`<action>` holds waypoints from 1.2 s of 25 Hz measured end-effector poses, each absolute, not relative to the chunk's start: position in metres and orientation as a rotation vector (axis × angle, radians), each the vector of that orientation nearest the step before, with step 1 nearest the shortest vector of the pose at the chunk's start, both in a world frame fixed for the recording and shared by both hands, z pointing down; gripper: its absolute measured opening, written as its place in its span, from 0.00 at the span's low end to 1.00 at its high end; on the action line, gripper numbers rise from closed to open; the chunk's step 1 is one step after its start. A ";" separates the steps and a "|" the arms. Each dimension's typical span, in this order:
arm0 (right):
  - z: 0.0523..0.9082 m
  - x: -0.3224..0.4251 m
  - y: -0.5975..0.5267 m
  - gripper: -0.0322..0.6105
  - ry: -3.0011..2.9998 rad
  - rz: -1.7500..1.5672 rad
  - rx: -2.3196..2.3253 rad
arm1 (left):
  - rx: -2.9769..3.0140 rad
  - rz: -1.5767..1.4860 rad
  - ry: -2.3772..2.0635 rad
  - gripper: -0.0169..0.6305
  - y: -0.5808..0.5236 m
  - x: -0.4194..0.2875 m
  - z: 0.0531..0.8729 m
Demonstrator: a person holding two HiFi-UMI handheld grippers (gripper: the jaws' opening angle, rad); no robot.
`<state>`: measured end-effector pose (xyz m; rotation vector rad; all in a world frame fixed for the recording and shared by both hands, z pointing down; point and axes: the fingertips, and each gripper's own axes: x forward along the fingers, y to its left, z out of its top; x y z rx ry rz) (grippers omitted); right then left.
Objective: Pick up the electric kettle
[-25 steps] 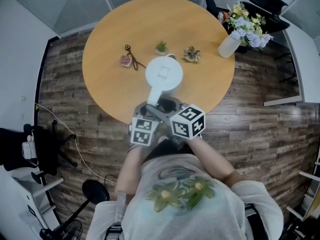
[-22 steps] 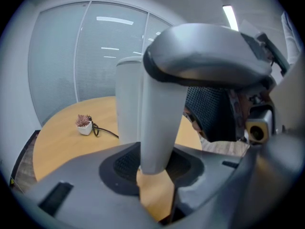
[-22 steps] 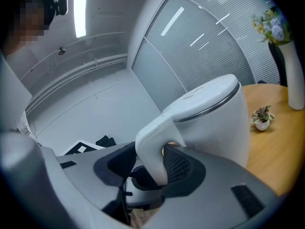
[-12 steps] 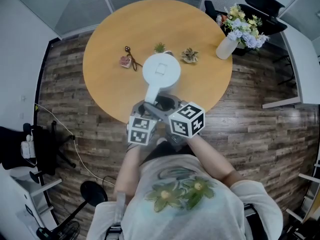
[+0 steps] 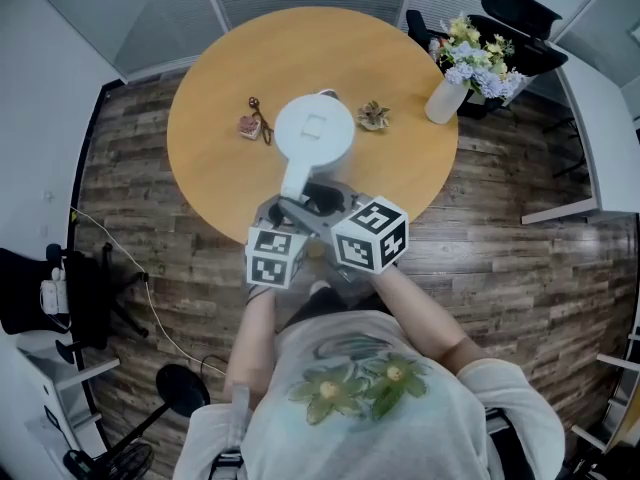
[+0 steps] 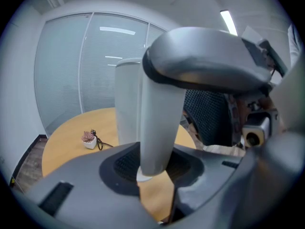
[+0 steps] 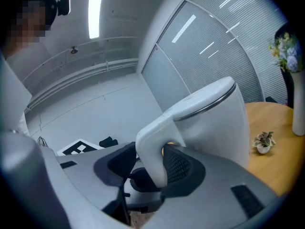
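Observation:
The white electric kettle (image 5: 314, 133) hangs above the round wooden table (image 5: 400, 168), its handle (image 5: 293, 181) pointing toward me. My left gripper (image 5: 288, 208) and right gripper (image 5: 322, 206) both grip that handle from opposite sides. In the left gripper view the upright handle (image 6: 159, 118) stands clamped between the dark pads of the left gripper (image 6: 153, 168), with the kettle body (image 6: 127, 99) behind it. In the right gripper view the right gripper (image 7: 155, 168) is shut on the handle (image 7: 153, 151), below the lid and body (image 7: 217, 123).
On the table lie a small pink potted plant with a dark cord (image 5: 251, 122), a little succulent (image 5: 376, 115) and a white vase of flowers (image 5: 443, 98) at the right edge. A black chair (image 5: 520, 23) stands beyond the table.
The kettle has risen off the table with both grippers holding its handle; it looks larger and sits higher in the head view. It now hides the small green plant behind it.

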<state>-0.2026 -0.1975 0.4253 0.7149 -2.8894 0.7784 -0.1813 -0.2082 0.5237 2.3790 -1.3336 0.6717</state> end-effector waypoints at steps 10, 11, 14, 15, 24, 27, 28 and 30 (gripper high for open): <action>0.386 -0.198 -0.189 0.34 -2.945 0.707 0.681 | 2.402 0.642 -1.384 0.23 -0.206 -0.177 0.481; 0.383 -0.197 -0.189 0.34 -2.950 0.701 0.677 | 2.400 0.648 -1.384 0.23 -0.204 -0.176 0.480; 0.374 -0.193 -0.185 0.34 -2.964 0.688 0.657 | 2.391 0.657 -1.411 0.23 -0.201 -0.176 0.474; 0.371 -0.192 -0.183 0.34 -2.967 0.686 0.648 | 2.389 0.654 -1.417 0.23 -0.200 -0.175 0.471; 0.355 -0.178 -0.158 0.34 -2.989 0.659 0.558 | 2.364 0.573 -1.522 0.23 -0.180 -0.160 0.443; 0.350 -0.175 -0.146 0.34 -2.998 0.652 0.518 | 2.342 0.580 -1.534 0.23 -0.165 -0.156 0.445; 0.349 -0.174 -0.142 0.34 -3.001 0.651 0.500 | 2.332 0.575 -1.549 0.23 -0.162 -0.156 0.443; 0.348 -0.172 -0.134 0.34 -3.005 0.648 0.462 | 2.310 0.559 -1.590 0.23 -0.156 -0.155 0.438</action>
